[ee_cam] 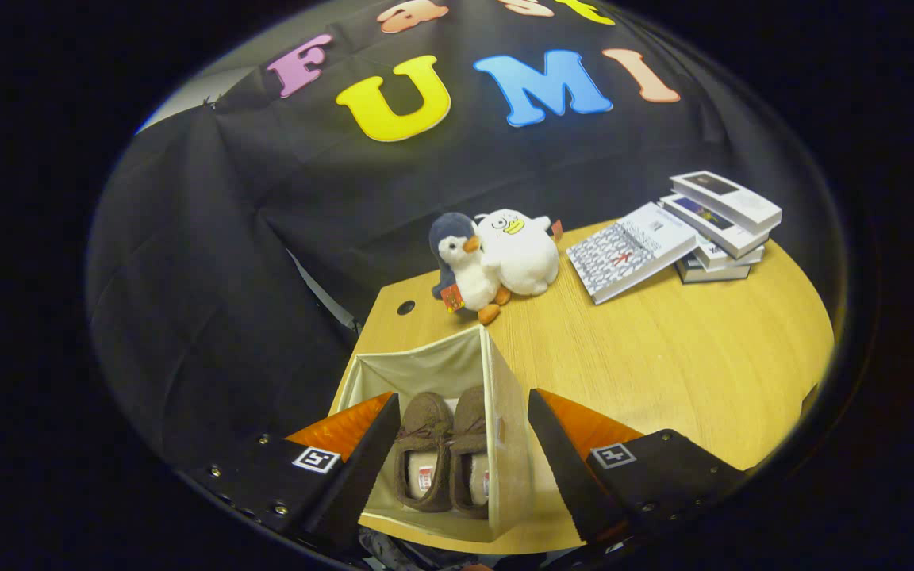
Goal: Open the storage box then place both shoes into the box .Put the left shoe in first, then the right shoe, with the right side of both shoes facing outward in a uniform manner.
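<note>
A cream fabric storage box (508, 412) stands open on the wooden table, below and between my fingers. Inside it lie two brown slippers side by side, the left one (423, 460) and the right one (469, 448), toes pointing away from me. My gripper (461, 412) hovers above the box, open, with nothing between its fingers. One finger (362, 468) hangs over the box's left wall and the other finger (564, 468) over the table just right of the box.
Two plush birds (497, 258) sit on the table (663, 365) beyond the box. A patterned book (627, 250) leans on a stack of books (723, 226) at the far right. A round cable hole (405, 307) lies near the table's far left corner.
</note>
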{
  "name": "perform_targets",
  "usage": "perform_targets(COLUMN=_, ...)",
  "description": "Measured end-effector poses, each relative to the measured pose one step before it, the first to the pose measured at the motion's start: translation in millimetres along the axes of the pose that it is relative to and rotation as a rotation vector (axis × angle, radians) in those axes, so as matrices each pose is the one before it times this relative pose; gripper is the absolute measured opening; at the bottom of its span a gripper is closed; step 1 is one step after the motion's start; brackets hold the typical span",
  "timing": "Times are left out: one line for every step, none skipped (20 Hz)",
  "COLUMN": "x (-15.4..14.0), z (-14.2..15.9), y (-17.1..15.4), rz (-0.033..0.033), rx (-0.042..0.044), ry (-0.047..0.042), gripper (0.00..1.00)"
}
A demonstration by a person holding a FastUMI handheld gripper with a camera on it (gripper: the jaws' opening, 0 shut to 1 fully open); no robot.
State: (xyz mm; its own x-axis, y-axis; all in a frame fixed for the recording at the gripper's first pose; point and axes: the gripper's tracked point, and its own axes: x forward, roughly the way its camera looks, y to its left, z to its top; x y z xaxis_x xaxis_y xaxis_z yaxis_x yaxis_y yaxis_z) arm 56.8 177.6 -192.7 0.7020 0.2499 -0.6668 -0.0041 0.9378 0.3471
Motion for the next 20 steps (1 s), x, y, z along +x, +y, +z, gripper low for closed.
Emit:
perform_targets(x=-10.12, z=11.39, y=-1.08, rz=0.00571, rx=-0.03601, ry=-0.04225, gripper=0.99)
perform_targets(x=-9.75, z=12.31, y=-3.00, rz=0.00286, rx=-0.03876, ry=-0.03676, gripper=0.99)
perform_targets(x=-9.73, z=9.60, y=-3.66, rz=0.00527, rx=-0.03521, ry=-0.03634, gripper=0.99)
perform_targets(x=-9.05, z=12.37, y=-4.30, rz=0.00041, rx=-0.03063, ry=-0.03715, gripper=0.99)
perform_targets(x=-10.18, z=10.77, y=-6.29, rz=-0.00304, rx=-0.02942, ry=-0.03680, gripper=0.99)
perform_targets(x=-9.24, z=12.75, y=-6.78, rz=-0.00617, rx=-0.02652, ry=-0.03635, gripper=0.99)
perform_targets(x=-9.28, z=10.18, y=-7.51, rz=-0.00953, rx=-0.02556, ry=-0.03330, gripper=0.99)
perform_targets(x=-7.60, z=12.19, y=-8.76, rz=-0.01035, rx=-0.02531, ry=-0.03556, gripper=0.99)
perform_targets(x=-7.87, z=9.81, y=-9.51, rz=-0.01428, rx=-0.02542, ry=-0.03116, gripper=0.99)
perform_targets(x=-7.05, z=8.57, y=-10.50, rz=-0.01897, rx=-0.02196, ry=-0.02487, gripper=0.99)
perform_targets(x=-6.06, z=6.13, y=-9.55, rz=-0.01625, rx=-0.01903, ry=-0.02206, gripper=0.99)
perform_targets(x=-5.01, z=6.29, y=-9.76, rz=-0.01806, rx=-0.01475, ry=-0.02029, gripper=0.99)
perform_targets(x=-4.61, z=4.43, y=-9.74, rz=-0.01501, rx=-0.01066, ry=-0.01859, gripper=0.99)
perform_targets(x=-3.49, z=4.27, y=-9.18, rz=-0.01450, rx=-0.00962, ry=-0.01692, gripper=0.99)
perform_targets(x=-2.34, z=3.06, y=-8.81, rz=-0.01139, rx=-0.00556, ry=-0.01845, gripper=0.99)
perform_targets(x=-2.76, z=2.16, y=-7.85, rz=-0.01227, rx=-0.00875, ry=-0.01420, gripper=0.99)
perform_targets(x=-3.04, z=1.68, y=-7.77, rz=-0.01258, rx=-0.01093, ry=-0.01133, gripper=0.99)
perform_targets(x=-2.66, z=3.03, y=-7.26, rz=-0.01174, rx=-0.00974, ry=-0.01960, gripper=0.99)
perform_targets(x=-1.98, z=3.15, y=-6.80, rz=-0.01234, rx=-0.00707, ry=-0.02476, gripper=0.99)
perform_targets(x=-2.17, z=4.87, y=-6.06, rz=-0.01178, rx=-0.00473, ry=-0.02607, gripper=0.99)
